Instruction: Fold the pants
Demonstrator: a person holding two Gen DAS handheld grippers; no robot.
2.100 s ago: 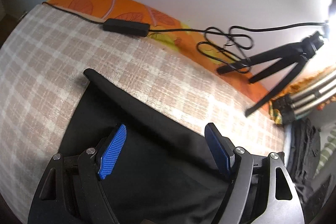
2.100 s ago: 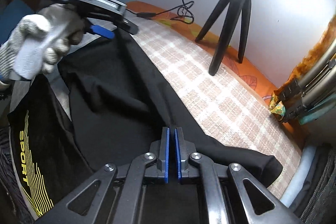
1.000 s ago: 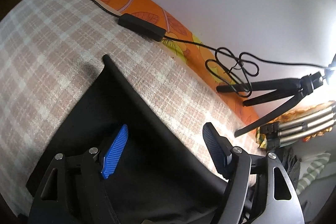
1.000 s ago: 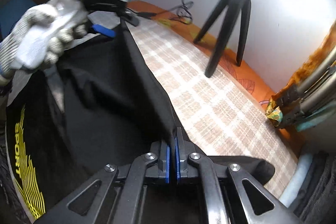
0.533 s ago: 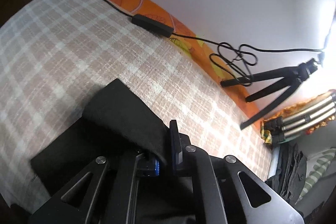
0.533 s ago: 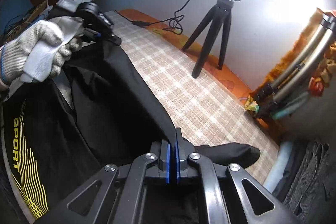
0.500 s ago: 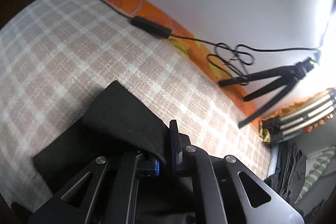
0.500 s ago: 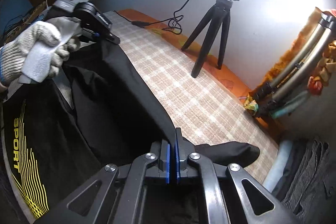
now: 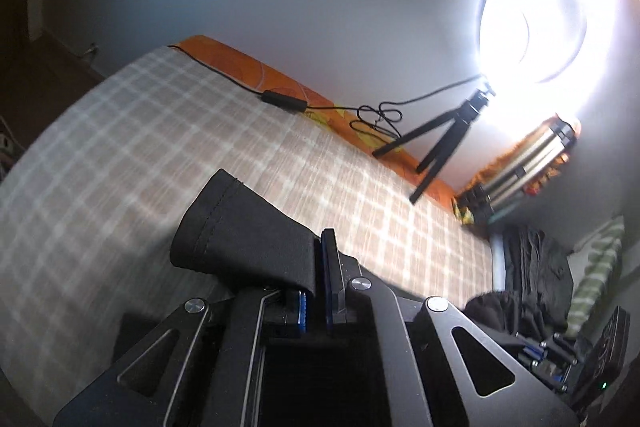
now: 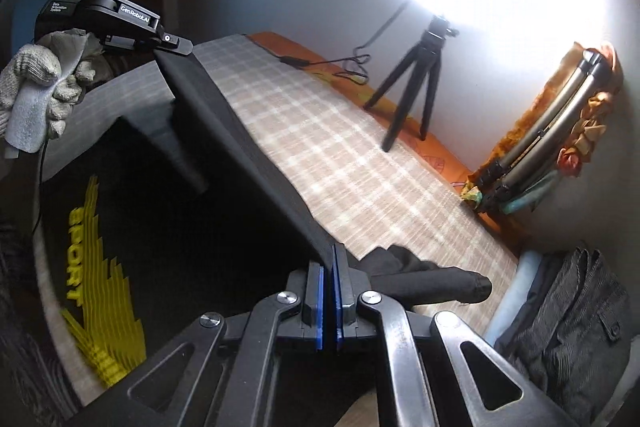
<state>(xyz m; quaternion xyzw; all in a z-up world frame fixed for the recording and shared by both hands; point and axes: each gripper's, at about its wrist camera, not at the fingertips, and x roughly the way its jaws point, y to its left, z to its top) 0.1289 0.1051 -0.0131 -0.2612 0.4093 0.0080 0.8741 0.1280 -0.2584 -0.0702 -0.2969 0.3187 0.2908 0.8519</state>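
The black pants (image 10: 240, 147) hang stretched between my two grippers, lifted above the checked bed cover (image 10: 340, 155). My left gripper (image 9: 316, 267) is shut on a hemmed corner of the pants (image 9: 240, 231). It also shows in the right wrist view (image 10: 176, 45) at the upper left, held by a gloved hand. My right gripper (image 10: 329, 275) is shut on the other end of the taut edge. A loose part of the pants (image 10: 432, 275) lies on the bed to the right.
A black tripod (image 10: 416, 83) stands at the bed's far edge under a bright ring light (image 9: 536, 23). A cable with an adapter (image 9: 284, 103) runs along the orange sheet. Dark clothes (image 10: 568, 319) pile at the right. A black garment with yellow SPORT print (image 10: 80, 259) is at the left.
Both grippers have risen and tilted up, lifting the pants edge off the bed. The left gripper had closed on the pants corner about a second ago.
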